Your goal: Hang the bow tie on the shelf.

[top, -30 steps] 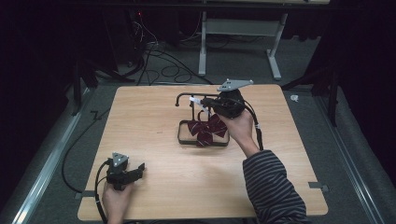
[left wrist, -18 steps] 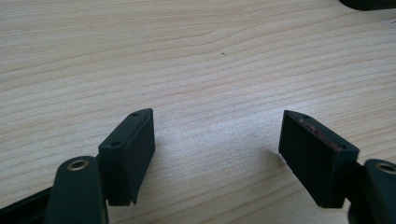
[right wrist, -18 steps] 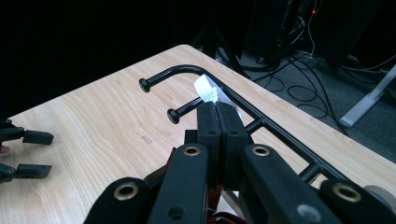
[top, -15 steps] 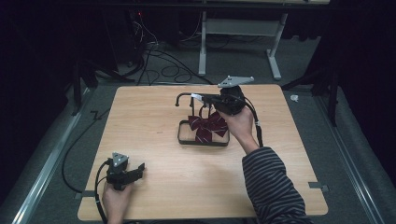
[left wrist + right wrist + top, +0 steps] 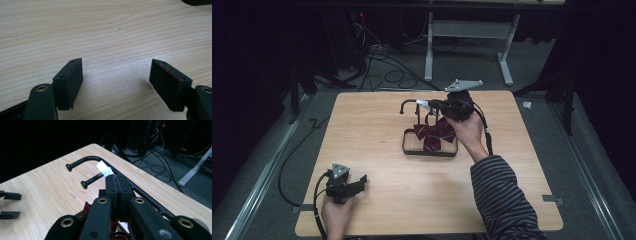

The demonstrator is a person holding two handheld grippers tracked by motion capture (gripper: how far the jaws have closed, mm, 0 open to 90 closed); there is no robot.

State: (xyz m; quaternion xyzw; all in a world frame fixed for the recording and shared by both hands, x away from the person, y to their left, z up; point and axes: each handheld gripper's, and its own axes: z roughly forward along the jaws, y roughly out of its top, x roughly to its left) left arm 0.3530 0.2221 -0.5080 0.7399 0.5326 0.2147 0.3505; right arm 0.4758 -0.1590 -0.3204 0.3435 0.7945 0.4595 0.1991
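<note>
A dark red bow (image 5: 434, 134) hangs over the base of a black wire stand (image 5: 429, 151) in the middle of the table. My right gripper (image 5: 432, 105) is shut on the bow's white strap (image 5: 422, 104), beside the stand's hooks (image 5: 408, 103). In the right gripper view the jaws (image 5: 116, 178) are pressed together; the white strap (image 5: 103, 168) sticks out past their tips, beside two black hooks (image 5: 82, 161). Red cloth (image 5: 87, 208) shows below the jaws. My left gripper (image 5: 358, 182) rests open near the table's front left corner, its jaws (image 5: 116, 75) wide apart over bare wood.
The wooden table (image 5: 362, 130) has dark floor on all sides. Cables (image 5: 377, 55) and a white desk frame (image 5: 472, 35) lie beyond the far edge. A person's striped sleeve (image 5: 502, 200) crosses the front right of the table.
The right gripper has lifted slightly, and the bow has risen a little with it. The left gripper has stayed where it was.
</note>
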